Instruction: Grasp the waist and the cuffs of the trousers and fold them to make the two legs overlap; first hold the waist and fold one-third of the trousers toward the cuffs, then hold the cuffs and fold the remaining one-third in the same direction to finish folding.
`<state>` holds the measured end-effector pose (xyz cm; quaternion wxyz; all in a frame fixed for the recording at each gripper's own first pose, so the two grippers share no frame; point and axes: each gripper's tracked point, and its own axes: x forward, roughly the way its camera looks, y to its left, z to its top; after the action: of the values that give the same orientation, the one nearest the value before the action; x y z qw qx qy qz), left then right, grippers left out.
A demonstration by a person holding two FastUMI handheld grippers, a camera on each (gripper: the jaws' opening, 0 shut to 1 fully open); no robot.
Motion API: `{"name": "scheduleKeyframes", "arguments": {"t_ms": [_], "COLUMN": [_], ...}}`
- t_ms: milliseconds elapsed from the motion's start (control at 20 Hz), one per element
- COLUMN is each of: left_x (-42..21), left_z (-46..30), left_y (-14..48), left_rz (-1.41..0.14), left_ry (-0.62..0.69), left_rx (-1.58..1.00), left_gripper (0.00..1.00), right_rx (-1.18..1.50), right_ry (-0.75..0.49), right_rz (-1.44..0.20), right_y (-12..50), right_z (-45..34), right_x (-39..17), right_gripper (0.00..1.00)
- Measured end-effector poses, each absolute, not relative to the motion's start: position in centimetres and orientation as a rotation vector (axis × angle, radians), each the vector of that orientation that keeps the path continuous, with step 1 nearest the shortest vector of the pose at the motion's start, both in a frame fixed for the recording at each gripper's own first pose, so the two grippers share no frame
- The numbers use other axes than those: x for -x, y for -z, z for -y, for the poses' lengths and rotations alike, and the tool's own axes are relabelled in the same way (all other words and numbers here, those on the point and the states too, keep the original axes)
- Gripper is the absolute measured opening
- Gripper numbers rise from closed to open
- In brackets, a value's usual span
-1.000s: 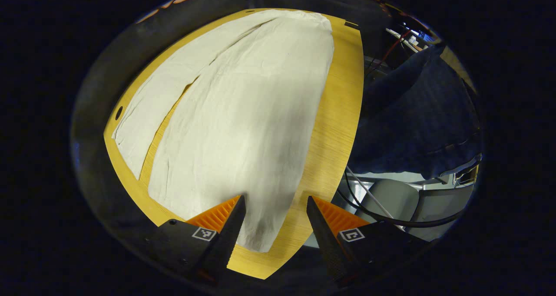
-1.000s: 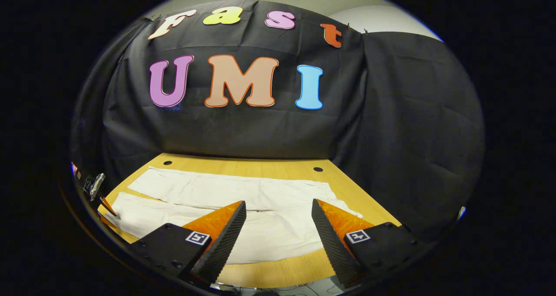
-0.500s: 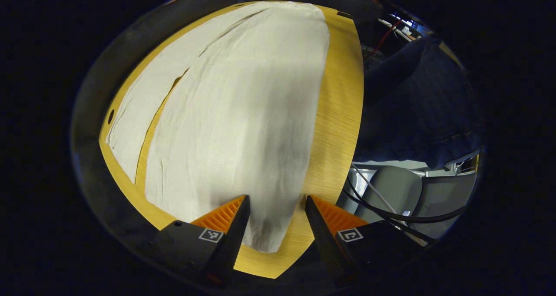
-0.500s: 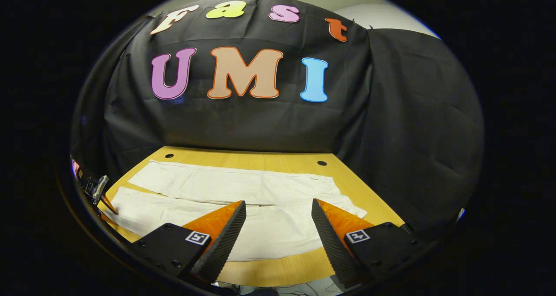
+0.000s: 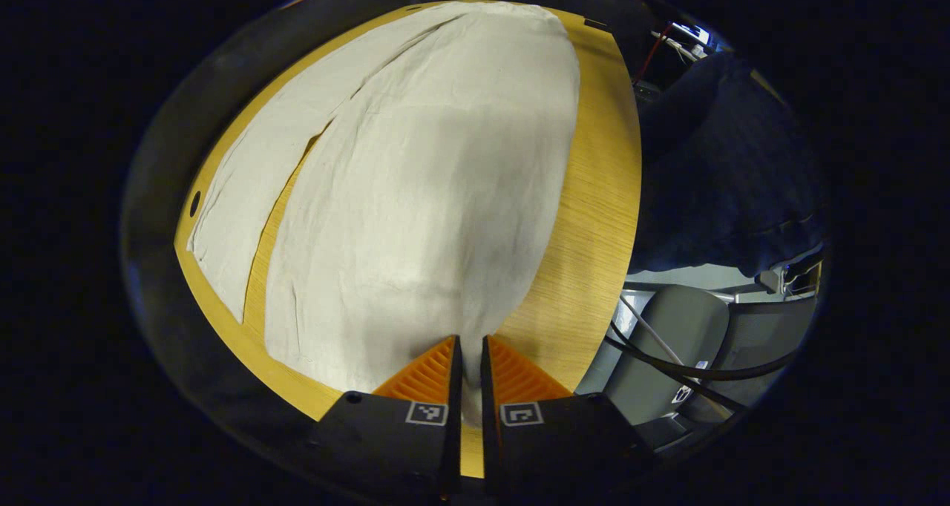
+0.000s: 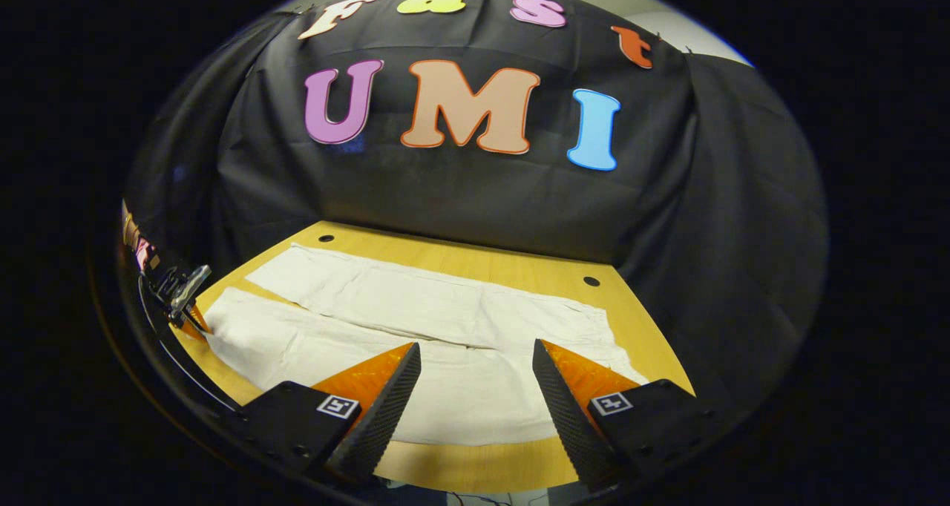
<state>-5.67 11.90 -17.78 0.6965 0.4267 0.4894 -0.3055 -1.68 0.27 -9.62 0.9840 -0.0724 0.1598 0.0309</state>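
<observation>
Left tool point(image 5: 467, 376): pressed together, pinching the hem of the trousers point(image 5: 415, 194) at the cuff of the nearer leg, with a sliver of pale cloth caught between the fingers. Grips there, probably, to get one end of that leg in hand so it can be carried over onto the other leg. Ahead of this tool, spread flat and running straight away: the gripped leg directly in front, the second leg to the front-left, with a narrow wedge of bare worktop point(image 5: 594, 194) between them near the cuffs.

Right tool point(image 6: 475, 387): spread wide, gripping nothing, poised above the waist end of the trousers, which lies just in front of and below its tips. Looks placed to take the waist on the same near edge, so that both ends lift together; not yet closed on anything.

Surface: wood-grain worktop, matte, with small dark holes point(image 6: 591, 280) toward the far edge beyond the right tool. Cloth thin and lightly creased; likely to sag between two grips.

Room: black booth wall point(image 6: 460, 194) directly ahead of the right tool. To the right of the left tool, past the worktop edge: a person's dark clothing point(image 5: 727, 179), a grey chair point(image 5: 668, 335) and black cables point(image 5: 668, 369).
</observation>
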Motion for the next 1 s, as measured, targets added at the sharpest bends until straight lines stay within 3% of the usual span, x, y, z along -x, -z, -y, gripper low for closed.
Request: {"name": "scheduleKeyframes", "arguments": {"t_ms": [50, 150, 1000], "left_x": [5.7, 5.6, 5.1], "left_z": [-11.8, -11.9, -11.9], "left_y": [17.8, 17.8, 18.2], "left_rz": [-1.094, -1.117, -1.205], "left_ry": [0.688, 0.679, 0.501], "left_rx": [-0.948, -0.936, -0.967], "left_gripper": [0.01, 0.00, 0.00], "right_rx": [0.169, 0.235, 0.847], "right_ry": [-0.092, -0.156, -0.704], "right_rz": [-0.334, -0.362, -0.910], "right_y": [9.9, 10.7, 27.9], "right_z": [-0.2, -0.1, 13.6], "right_x": [1.4, 1.0, 0.7], "right_gripper": [0.97, 0.98, 0.98]}}
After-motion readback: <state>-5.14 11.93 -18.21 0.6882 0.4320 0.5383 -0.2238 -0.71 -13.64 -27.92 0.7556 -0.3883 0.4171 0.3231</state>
